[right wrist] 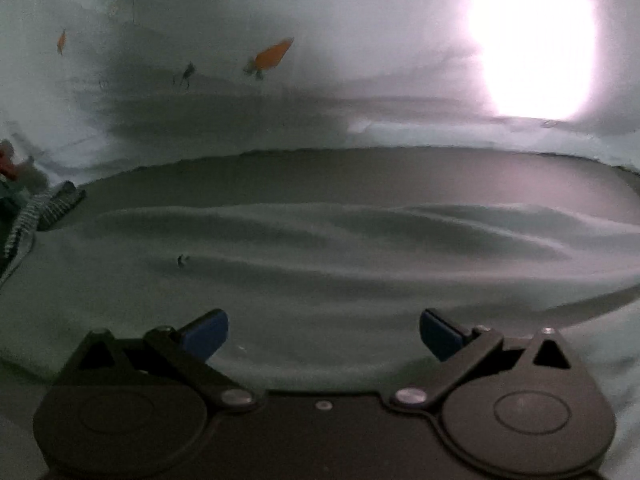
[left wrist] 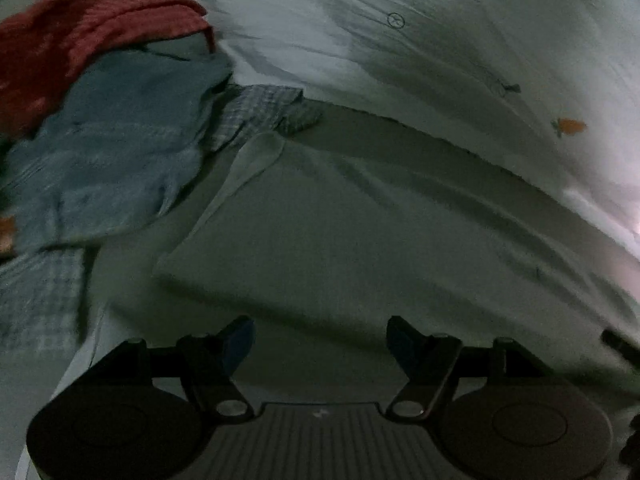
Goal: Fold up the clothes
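A pale grey-green garment (left wrist: 360,240) lies spread flat on a white printed sheet (left wrist: 400,40), with soft wrinkles across it; the right wrist view shows its rippled middle (right wrist: 320,248). My left gripper (left wrist: 320,340) hovers over the garment's near part, jaws apart with nothing between the blue pads. My right gripper (right wrist: 324,332) stands wide open above the same cloth, also holding nothing. At the left lies a heap of other clothes: a red piece (left wrist: 80,32), a blue piece (left wrist: 112,152) and a checked shirt (left wrist: 264,112).
The white sheet carries small orange prints (right wrist: 272,54) and dark marks. A bright glare (right wrist: 532,40) washes out the upper right of the right wrist view. A corner of the checked cloth (right wrist: 56,200) shows at that view's left edge.
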`<state>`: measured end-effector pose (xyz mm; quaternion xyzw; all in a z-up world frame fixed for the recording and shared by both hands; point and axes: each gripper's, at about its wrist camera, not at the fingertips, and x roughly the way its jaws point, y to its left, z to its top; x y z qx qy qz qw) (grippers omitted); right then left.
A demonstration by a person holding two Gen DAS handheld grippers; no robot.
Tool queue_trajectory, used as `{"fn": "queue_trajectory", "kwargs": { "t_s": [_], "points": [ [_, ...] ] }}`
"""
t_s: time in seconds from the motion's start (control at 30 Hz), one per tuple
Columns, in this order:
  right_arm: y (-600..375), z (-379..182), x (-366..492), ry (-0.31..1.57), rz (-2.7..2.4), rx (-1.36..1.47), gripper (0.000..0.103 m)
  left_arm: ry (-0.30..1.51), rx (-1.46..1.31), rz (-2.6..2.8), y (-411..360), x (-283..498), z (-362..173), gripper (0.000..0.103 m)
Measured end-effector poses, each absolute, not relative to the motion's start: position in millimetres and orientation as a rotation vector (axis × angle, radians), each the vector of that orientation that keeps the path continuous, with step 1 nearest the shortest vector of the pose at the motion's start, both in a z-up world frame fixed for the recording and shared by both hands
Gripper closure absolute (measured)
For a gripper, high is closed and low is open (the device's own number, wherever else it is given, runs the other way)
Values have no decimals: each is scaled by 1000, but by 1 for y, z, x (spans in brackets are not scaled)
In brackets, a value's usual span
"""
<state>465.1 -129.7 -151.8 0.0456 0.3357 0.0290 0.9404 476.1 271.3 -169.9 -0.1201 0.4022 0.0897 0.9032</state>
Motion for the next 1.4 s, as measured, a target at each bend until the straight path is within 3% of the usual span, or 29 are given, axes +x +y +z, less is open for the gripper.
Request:
{"fn": "queue_trajectory", "kwargs": {
  "t_s": [0.4,0.9,1.17,1.4],
  "points": [
    [-106,-175,475,675,-8,6,0,782,-327,89,314,579,-206,27],
    [-104,-176,478,675,-13,2,0,676,-98,267,355,648,-222,27],
    [-105,-177,479,677,-11,6,0,664,-101,244,332,623,-196,24],
    [-108,-175,480,689,17,6,0,743,-170,143,277,547,-177,20]
  ]
}}
